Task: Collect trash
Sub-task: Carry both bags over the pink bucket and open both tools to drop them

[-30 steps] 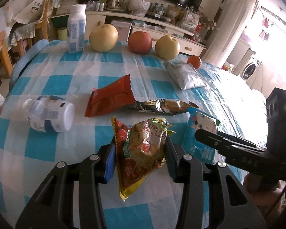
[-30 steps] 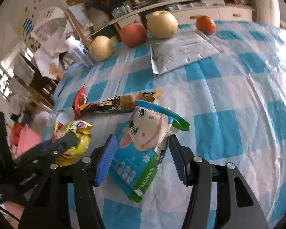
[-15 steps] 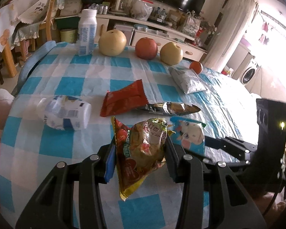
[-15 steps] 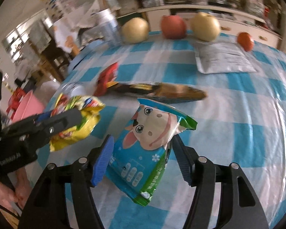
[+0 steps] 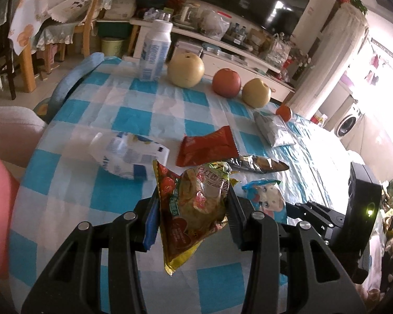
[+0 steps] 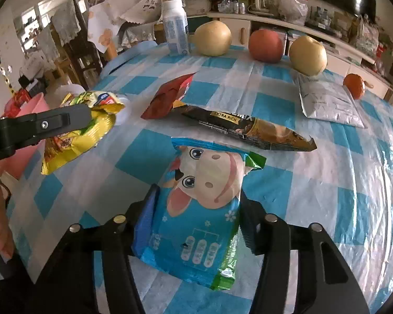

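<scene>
My left gripper (image 5: 192, 217) is shut on a yellow and red snack bag (image 5: 194, 206) and holds it above the checked tablecloth; the bag also shows in the right wrist view (image 6: 76, 136). My right gripper (image 6: 196, 217) is shut on a blue cow-face wrapper (image 6: 199, 209), seen small in the left wrist view (image 5: 266, 201). On the cloth lie a red wrapper (image 5: 207, 146), a dark bar wrapper (image 6: 246, 130), a silver pouch (image 6: 327, 102) and a tipped white bottle (image 5: 128, 157).
A standing white bottle (image 5: 154, 52), two pears (image 5: 186, 70), a red apple (image 5: 226, 82) and a small orange (image 5: 284, 112) line the table's far edge. A pink bin (image 6: 26, 130) sits off the table's left side. Chairs and shelves stand behind.
Both grippers have risen and drawn back from the table with their wrappers still held. The table items look farther away, and the pink bin has come into view at left.
</scene>
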Available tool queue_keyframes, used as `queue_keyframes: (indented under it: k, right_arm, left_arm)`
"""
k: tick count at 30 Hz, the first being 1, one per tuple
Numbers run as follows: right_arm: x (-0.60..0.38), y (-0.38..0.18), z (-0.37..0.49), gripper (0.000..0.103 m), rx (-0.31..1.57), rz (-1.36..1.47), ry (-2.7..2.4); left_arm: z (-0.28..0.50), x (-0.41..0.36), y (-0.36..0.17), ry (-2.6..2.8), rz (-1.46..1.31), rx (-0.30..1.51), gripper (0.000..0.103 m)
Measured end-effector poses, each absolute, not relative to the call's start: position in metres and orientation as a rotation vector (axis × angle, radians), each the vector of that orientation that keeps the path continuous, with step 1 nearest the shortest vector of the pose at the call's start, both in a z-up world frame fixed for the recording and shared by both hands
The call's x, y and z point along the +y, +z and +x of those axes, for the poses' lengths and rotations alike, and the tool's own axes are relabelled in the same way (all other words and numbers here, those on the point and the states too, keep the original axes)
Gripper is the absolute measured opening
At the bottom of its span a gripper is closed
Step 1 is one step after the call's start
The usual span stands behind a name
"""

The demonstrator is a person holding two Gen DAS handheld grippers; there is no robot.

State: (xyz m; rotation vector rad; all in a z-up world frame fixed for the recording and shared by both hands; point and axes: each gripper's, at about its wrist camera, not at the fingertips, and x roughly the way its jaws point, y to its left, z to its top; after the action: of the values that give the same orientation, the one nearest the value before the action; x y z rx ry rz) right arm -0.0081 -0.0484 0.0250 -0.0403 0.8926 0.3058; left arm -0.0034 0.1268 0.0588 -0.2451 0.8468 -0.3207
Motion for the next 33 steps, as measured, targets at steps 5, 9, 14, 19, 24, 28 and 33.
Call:
queue_keyframes:
  k: [5, 9, 14, 19, 24, 28, 33]
  right_arm:
    - [-0.05, 0.028, -0.012, 0.041, 0.877, -0.029, 0.315]
    - [-0.051, 0.033, -0.015, 0.04, 0.859, -0.016, 0.323]
    - [-0.053, 0.051, -0.026, 0.039, 0.804, 0.022, 0.348]
    - [-0.047, 0.073, -0.038, 0.039, 0.739, 0.082, 0.415]
    - [-0.027, 0.09, -0.045, 0.039, 0.708, 0.113, 0.475]
    - [-0.004, 0.097, -0.046, 0.039, 0.709, 0.133, 0.522]
    - [0.038, 0.107, -0.048, 0.039, 0.711, 0.157, 0.615]
  left_arm:
    - [-0.006, 0.135, 0.063, -0.32, -0.269, 0.835, 0.046]
    - [-0.007, 0.142, 0.066, -0.32, -0.285, 0.824, 0.046]
    - [-0.012, 0.153, 0.074, -0.311, -0.309, 0.8, 0.046]
    - [-0.018, 0.166, 0.085, -0.301, -0.334, 0.765, 0.046]
    - [-0.023, 0.189, 0.094, -0.266, -0.372, 0.728, 0.046]
    - [-0.027, 0.211, 0.1, -0.222, -0.406, 0.704, 0.046]
    - [-0.032, 0.248, 0.104, -0.133, -0.463, 0.67, 0.046]
